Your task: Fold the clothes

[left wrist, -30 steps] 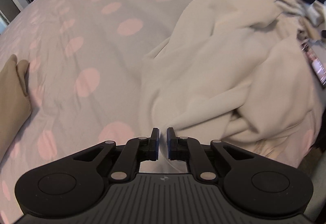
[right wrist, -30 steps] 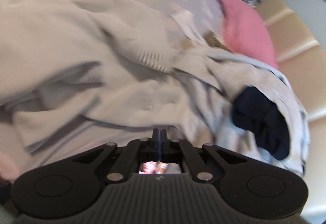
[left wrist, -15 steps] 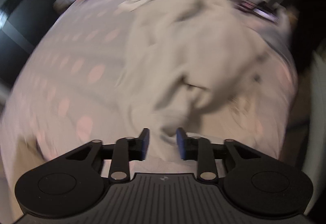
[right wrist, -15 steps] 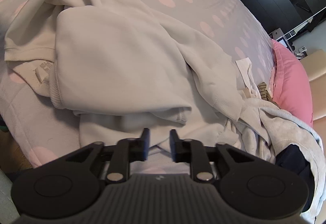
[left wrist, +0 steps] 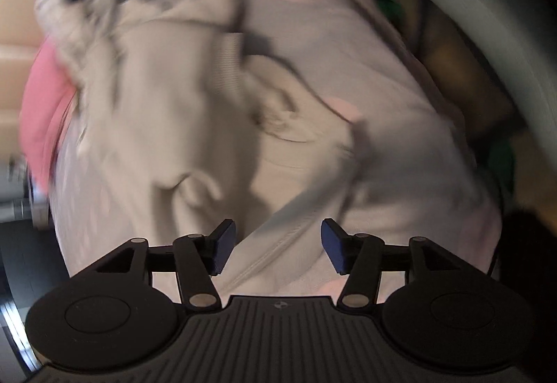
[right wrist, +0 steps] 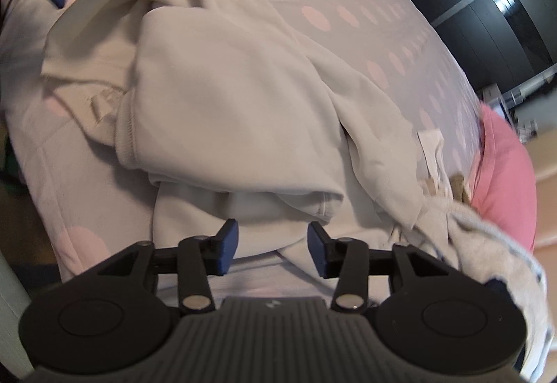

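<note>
Lying blurred on the bed, one cream sweatshirt is seen ahead of the left gripper, jaws wide apart, nothing held. Beyond the right gripper, equally spread and empty, one sweatshirt is spread beside one pink pillow.

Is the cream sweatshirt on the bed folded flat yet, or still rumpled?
Partly folded, still rumpled: one panel of the cream sweatshirt is doubled over the rest, with bunched edges.
</note>
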The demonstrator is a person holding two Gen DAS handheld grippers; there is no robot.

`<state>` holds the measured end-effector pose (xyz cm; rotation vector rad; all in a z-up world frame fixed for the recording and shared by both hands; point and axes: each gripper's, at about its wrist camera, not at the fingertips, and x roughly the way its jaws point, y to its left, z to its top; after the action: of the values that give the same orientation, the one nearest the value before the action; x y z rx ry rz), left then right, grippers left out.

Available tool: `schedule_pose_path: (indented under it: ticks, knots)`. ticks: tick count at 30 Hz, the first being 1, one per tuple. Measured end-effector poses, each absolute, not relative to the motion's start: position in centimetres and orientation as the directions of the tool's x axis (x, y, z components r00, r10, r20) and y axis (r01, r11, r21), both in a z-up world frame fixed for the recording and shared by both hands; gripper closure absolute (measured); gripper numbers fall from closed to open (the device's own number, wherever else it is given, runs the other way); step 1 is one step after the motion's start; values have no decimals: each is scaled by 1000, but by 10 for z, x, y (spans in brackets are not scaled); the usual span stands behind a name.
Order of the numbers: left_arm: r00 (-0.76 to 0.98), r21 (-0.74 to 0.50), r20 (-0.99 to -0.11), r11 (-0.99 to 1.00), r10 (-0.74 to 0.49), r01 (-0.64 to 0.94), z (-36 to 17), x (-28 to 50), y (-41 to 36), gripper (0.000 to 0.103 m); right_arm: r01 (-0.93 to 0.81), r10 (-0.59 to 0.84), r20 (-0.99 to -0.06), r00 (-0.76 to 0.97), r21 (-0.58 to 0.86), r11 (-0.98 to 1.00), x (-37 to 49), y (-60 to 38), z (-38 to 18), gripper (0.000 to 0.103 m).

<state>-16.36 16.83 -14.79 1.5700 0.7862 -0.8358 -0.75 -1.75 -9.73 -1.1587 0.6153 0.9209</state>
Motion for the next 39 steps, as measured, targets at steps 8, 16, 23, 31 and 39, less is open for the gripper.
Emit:
schedule_pose_path:
  ticks: [8, 16, 23, 31, 39]
  knots:
    - [497, 468, -864, -227, 85, 854, -178, -157, 170, 88, -843, 286, -810, 512, -537, -11, -6, -14, -108, 48]
    - [475, 444, -879, 426, 37, 788, -111, -85, 211, 100, -837, 317, -794, 519, -548, -1, 6, -10, -106, 47]
    - [562, 309, -826, 868, 43, 389, -41, -21, 297, 100, -837, 381, -786, 487, -545, -56, -5, 0, -105, 50]
    - [550, 184, -834, 963, 45, 199, -39, -3, 340, 100, -779, 421, -739, 527, -617, -108, -20, 19, -116, 49]
    - [518, 123, -854, 987, 51, 105, -49, -2, 363, 100, -868, 471, -731, 493, -446, 216, 33, 50, -76, 98]
